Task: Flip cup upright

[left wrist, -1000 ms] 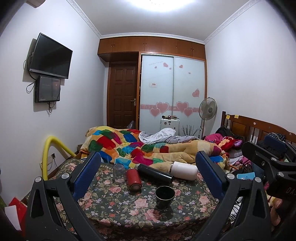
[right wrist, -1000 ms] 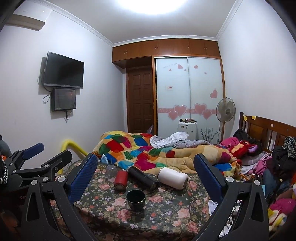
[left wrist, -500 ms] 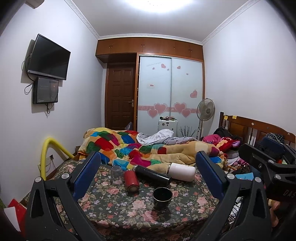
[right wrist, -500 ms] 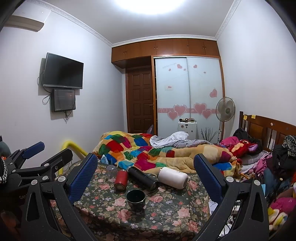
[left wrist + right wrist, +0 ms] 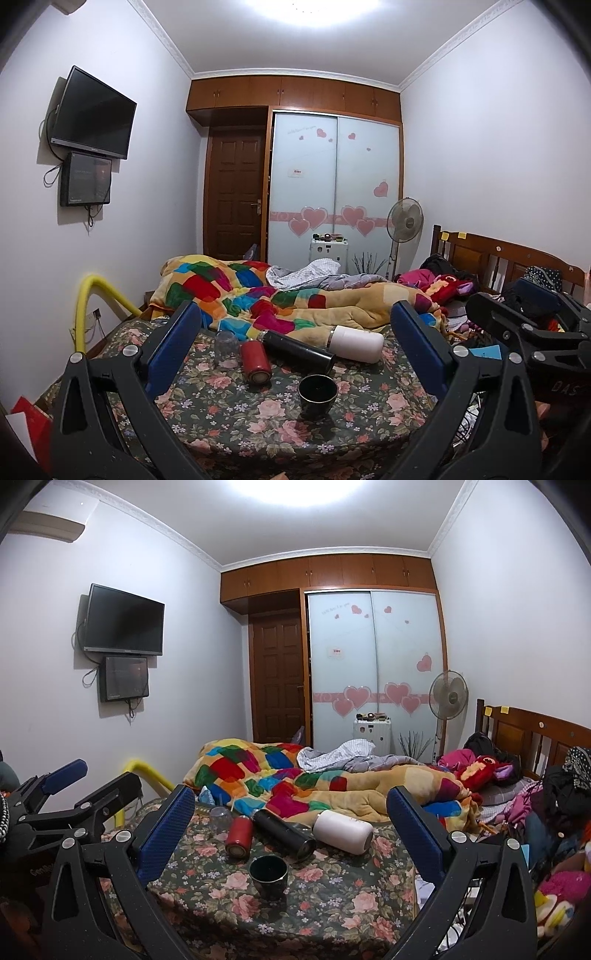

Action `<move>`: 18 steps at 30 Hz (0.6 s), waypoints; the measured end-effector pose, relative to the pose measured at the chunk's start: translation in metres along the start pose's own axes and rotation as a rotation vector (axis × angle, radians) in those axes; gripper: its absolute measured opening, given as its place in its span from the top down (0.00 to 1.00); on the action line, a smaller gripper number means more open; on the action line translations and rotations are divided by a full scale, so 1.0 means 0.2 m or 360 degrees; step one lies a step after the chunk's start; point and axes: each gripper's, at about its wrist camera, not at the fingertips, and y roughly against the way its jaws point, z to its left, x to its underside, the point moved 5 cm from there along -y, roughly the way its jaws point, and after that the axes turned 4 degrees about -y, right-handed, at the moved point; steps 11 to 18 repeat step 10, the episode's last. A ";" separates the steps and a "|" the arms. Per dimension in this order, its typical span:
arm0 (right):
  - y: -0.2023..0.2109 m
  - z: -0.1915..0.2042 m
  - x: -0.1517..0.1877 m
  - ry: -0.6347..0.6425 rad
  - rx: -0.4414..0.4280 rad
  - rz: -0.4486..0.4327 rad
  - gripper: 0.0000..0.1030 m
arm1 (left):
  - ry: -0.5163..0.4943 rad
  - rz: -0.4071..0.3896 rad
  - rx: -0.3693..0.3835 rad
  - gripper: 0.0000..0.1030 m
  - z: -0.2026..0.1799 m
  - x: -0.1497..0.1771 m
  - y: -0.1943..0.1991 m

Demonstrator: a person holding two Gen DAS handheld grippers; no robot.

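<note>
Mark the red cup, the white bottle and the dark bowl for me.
red cup [image 5: 254, 359], left wrist view, on its side wall.
white bottle [image 5: 343, 833], right wrist view, mid-body.
dark bowl [image 5: 268, 880], right wrist view, outer front wall.

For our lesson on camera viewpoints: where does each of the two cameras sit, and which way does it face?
Left wrist view: sits on the left tongs, faces the flowered table and bed; its own open blue fingers frame the picture, the right tongs show at far right.
Right wrist view: sits on the right tongs, faces the same way; the left tongs show at far left.
Shared: the dark cup, red can and white bottle.
</note>
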 end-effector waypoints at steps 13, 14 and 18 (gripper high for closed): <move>-0.02 0.00 0.01 0.0008 0.0003 0.0032 0.00 | 0.0006 0.0003 -0.0018 0.00 0.04 0.02 -0.01; -0.02 0.00 0.01 0.0008 0.0003 0.0032 0.00 | 0.0006 0.0003 -0.0018 0.00 0.04 0.02 -0.01; -0.02 0.00 0.01 0.0008 0.0003 0.0032 0.00 | 0.0006 0.0003 -0.0018 0.00 0.04 0.02 -0.01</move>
